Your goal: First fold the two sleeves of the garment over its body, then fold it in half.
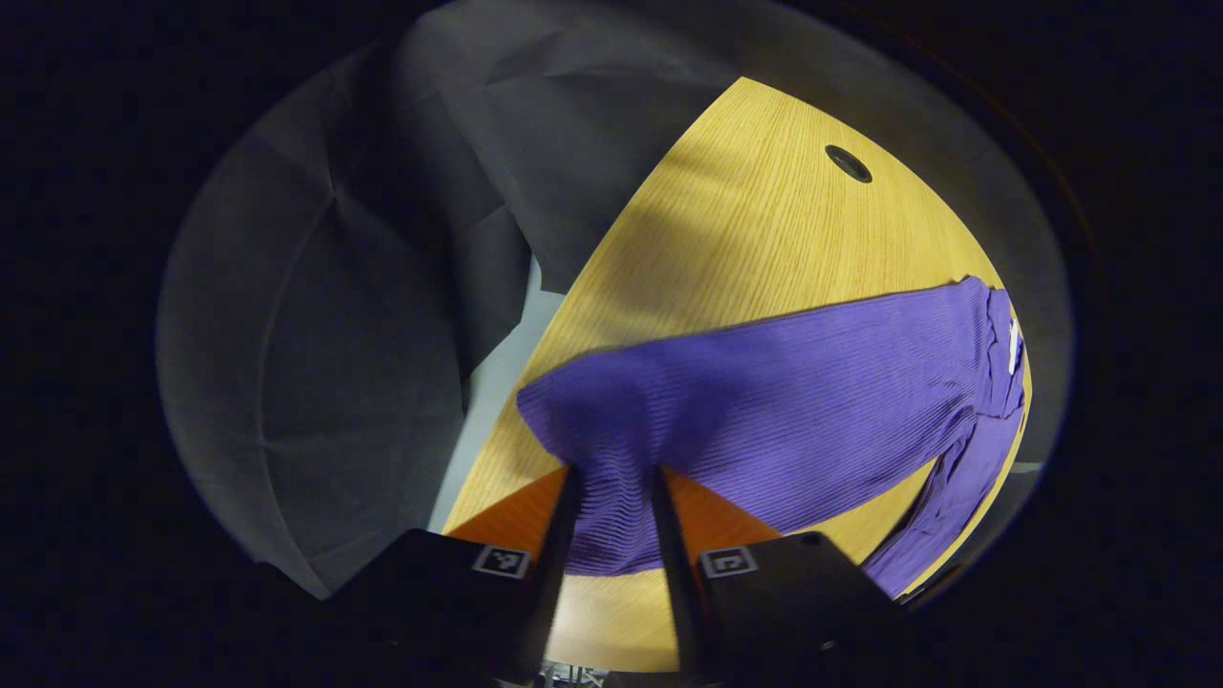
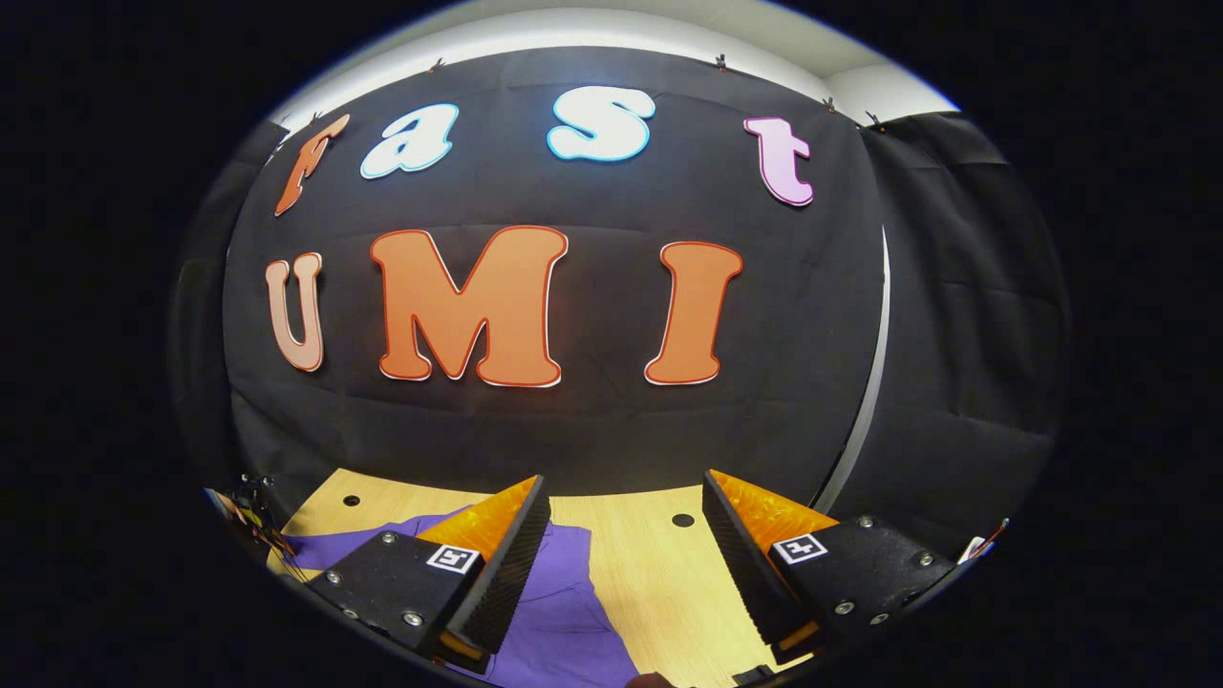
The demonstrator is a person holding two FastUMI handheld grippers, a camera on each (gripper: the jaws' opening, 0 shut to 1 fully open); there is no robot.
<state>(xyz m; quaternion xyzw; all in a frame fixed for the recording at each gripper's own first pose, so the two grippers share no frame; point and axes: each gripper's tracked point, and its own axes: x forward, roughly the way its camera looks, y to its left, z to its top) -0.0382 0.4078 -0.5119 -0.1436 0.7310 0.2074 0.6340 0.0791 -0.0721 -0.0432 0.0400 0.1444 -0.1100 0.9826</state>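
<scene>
A purple ribbed garment [image 1: 783,401] lies across the wooden table [image 1: 755,229], its body stretching to the right and a sleeve [image 1: 946,506] trailing down at the lower right. My left gripper [image 1: 613,478] is shut on a bunched, lifted part of the purple cloth at the garment's left end, the fabric pinched between both fingers. In the right gripper view the garment [image 2: 564,612] lies on the table [image 2: 659,573] below my right gripper [image 2: 626,497], which stands open above the table with nothing between its fingers.
A round cable hole [image 1: 848,163] sits in the tabletop beyond the garment; two more cable holes [image 2: 682,521] show near the table's far edge. Black cloth walls [image 1: 334,334] close in the booth around the table. The table's edge [image 1: 497,420] runs just left of the gripped cloth.
</scene>
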